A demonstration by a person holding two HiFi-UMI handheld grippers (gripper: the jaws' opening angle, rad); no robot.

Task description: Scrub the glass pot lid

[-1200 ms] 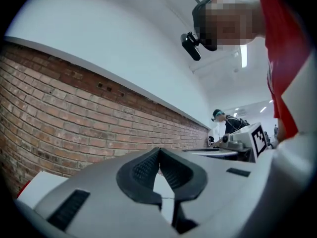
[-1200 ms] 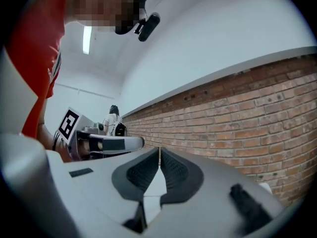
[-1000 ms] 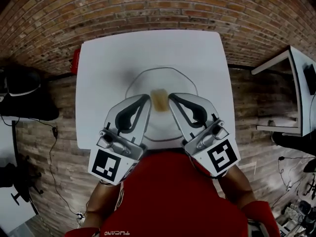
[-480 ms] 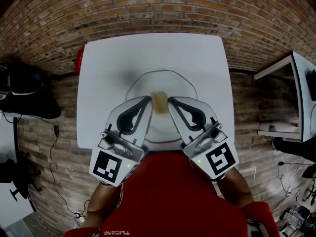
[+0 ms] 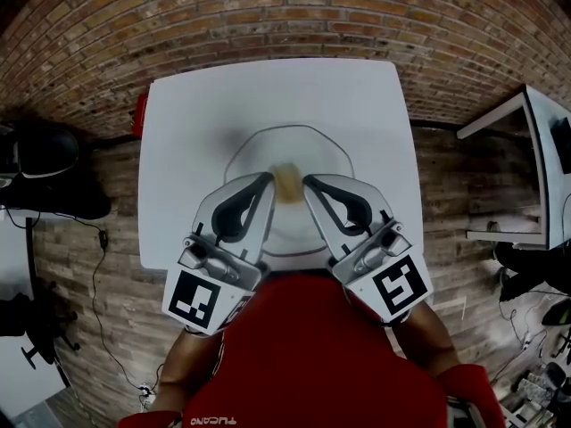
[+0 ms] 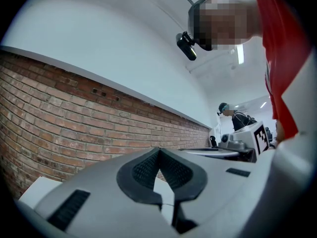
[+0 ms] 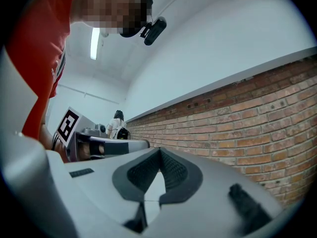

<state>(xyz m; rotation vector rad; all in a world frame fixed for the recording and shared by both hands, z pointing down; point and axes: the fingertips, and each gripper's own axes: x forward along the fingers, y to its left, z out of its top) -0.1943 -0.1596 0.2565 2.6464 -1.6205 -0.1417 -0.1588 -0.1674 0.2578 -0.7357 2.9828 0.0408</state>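
On the white table [image 5: 196, 114] lies the round glass pot lid [image 5: 254, 146], with a tan sponge [image 5: 287, 184] near its middle. In the head view my left gripper [image 5: 266, 178] and right gripper [image 5: 308, 181] are held close to the person's red shirt, over the lid's near half. Their tips point toward the sponge from either side. Both gripper views look up over the table at the brick wall. There the left gripper [image 6: 159, 150] and the right gripper [image 7: 159, 150] each show their pads pressed together with nothing between them.
A red object [image 5: 140, 112] sits at the table's far left edge. Another white table [image 5: 535, 168] stands to the right and a black chair [image 5: 36, 154] to the left. Cables run over the brick floor. A person [image 6: 233, 115] stands in the background.
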